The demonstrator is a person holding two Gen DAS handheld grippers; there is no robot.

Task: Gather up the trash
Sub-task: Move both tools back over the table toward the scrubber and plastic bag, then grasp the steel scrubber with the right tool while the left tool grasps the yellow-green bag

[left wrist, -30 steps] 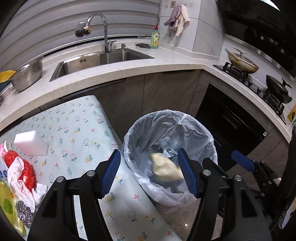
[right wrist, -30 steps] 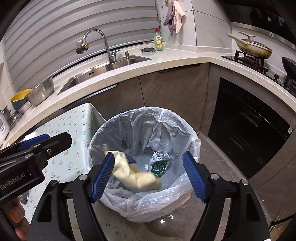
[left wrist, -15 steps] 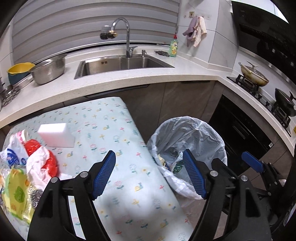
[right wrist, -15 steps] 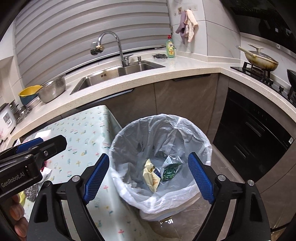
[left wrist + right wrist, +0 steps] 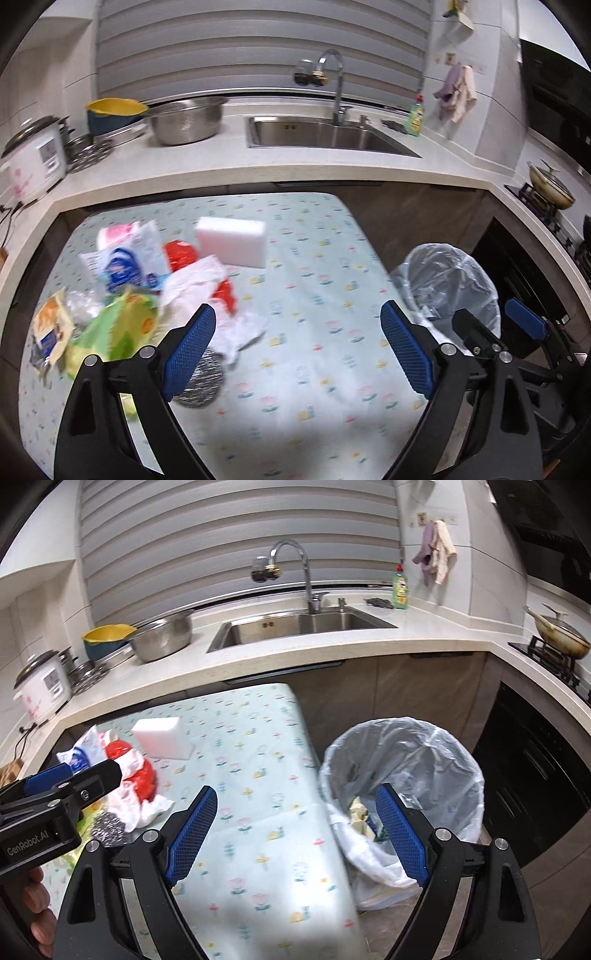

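A pile of trash lies on the left of the flowered table point(image 5: 303, 302): a red and white plastic bag point(image 5: 207, 284), a blue and white wrapper point(image 5: 122, 262), a green and yellow wrapper point(image 5: 122, 325), a steel scourer point(image 5: 203, 380). My left gripper point(image 5: 297, 350) is open and empty above the table, right of the pile. The bin lined with a clear bag point(image 5: 402, 775) stands right of the table and holds wrappers point(image 5: 360, 816). My right gripper point(image 5: 295, 834) is open and empty over the table's right edge and the bin rim.
A white sponge block point(image 5: 232, 236) lies at the back of the table. Behind runs a counter with a sink point(image 5: 325, 134), a steel bowl point(image 5: 186, 120) and a rice cooker point(image 5: 33, 158). A stove with a pan point(image 5: 561, 635) and a dark oven point(image 5: 535, 768) are at the right.
Both grippers have swung left, away from over the bin toward the table and the trash pile. The yellowish trash that was falling between the left jaws now lies in the bin.
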